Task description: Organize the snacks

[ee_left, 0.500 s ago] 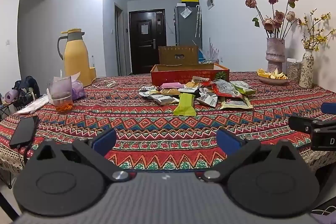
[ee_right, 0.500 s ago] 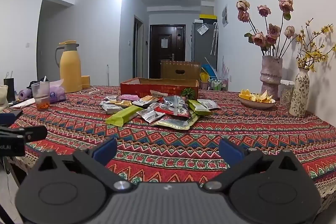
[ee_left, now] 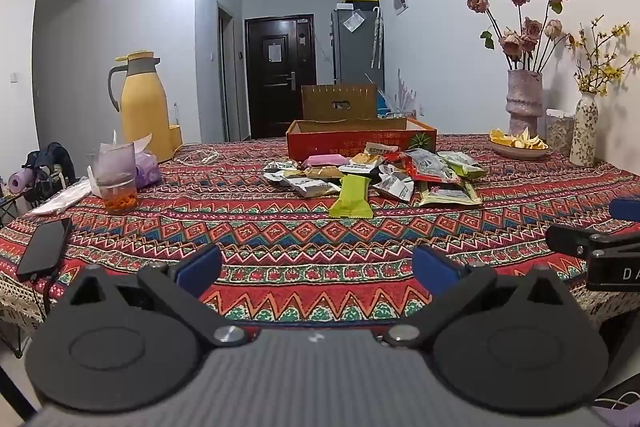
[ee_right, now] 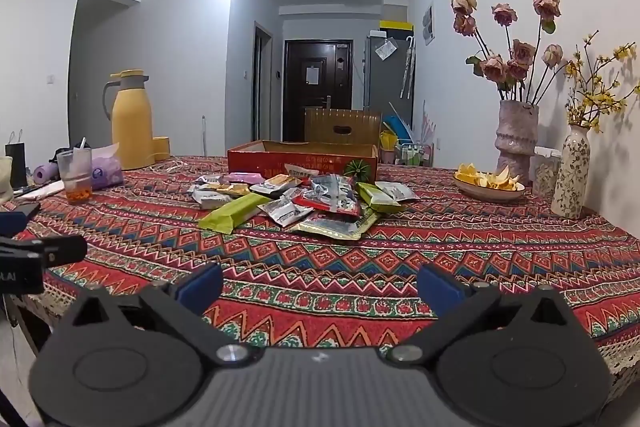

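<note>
A heap of snack packets (ee_left: 376,173) (ee_right: 304,199) lies mid-table on the patterned cloth, a lime-green bar (ee_left: 351,202) (ee_right: 236,213) nearest me. Behind the heap stands an open red cardboard box (ee_left: 360,141) (ee_right: 302,163). My left gripper (ee_left: 316,267) hovers over the near table edge, open and empty, well short of the snacks. My right gripper (ee_right: 320,285) does the same to its right, jaws wide with nothing between them. Each gripper's black finger shows at the side of the other's view: the right one (ee_left: 592,247), the left one (ee_right: 40,255).
A yellow jug (ee_left: 144,107), a plastic cup (ee_left: 118,179), a purple tissue pack (ee_left: 148,171) and a black phone (ee_left: 44,249) sit on the left. Two flower vases (ee_right: 516,143) (ee_right: 572,175) and a plate of peel (ee_right: 490,183) stand at the right. A brown chair back (ee_left: 339,102) rises behind the box.
</note>
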Demonstrator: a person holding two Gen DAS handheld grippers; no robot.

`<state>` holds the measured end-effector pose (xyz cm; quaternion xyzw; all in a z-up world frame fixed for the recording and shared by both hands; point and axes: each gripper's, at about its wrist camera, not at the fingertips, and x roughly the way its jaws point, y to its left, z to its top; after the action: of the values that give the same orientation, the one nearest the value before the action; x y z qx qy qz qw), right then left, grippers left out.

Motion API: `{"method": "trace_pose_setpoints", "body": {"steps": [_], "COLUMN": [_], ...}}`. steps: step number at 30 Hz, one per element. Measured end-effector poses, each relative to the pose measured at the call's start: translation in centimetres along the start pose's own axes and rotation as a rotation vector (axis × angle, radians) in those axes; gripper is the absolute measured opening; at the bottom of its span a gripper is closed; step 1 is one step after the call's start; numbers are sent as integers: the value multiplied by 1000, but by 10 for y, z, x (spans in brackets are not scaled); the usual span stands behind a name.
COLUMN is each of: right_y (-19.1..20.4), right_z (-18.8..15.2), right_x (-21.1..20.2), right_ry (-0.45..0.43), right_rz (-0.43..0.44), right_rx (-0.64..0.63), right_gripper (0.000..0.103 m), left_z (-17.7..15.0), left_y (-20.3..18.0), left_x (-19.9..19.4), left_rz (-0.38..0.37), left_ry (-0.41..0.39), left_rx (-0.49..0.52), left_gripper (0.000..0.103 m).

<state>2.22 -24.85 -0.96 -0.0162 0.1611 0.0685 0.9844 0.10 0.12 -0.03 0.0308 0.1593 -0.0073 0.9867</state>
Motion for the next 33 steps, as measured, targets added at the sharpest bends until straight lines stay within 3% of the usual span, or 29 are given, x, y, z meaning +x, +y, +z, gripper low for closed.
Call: {"method": "trace_pose_setpoints", "body": {"steps": [33], "right_y": [4], "right_z": [0], "right_x": [1], "right_ry": [17], "right_rz": [-2], "right_rx": [-13], "right_gripper": [103], "left_z": [0], "left_y": [-4], "left_x": [1], "left_rz": [-8], "left_ry": [6], "left_rx": [3], "left_gripper": [103]}}
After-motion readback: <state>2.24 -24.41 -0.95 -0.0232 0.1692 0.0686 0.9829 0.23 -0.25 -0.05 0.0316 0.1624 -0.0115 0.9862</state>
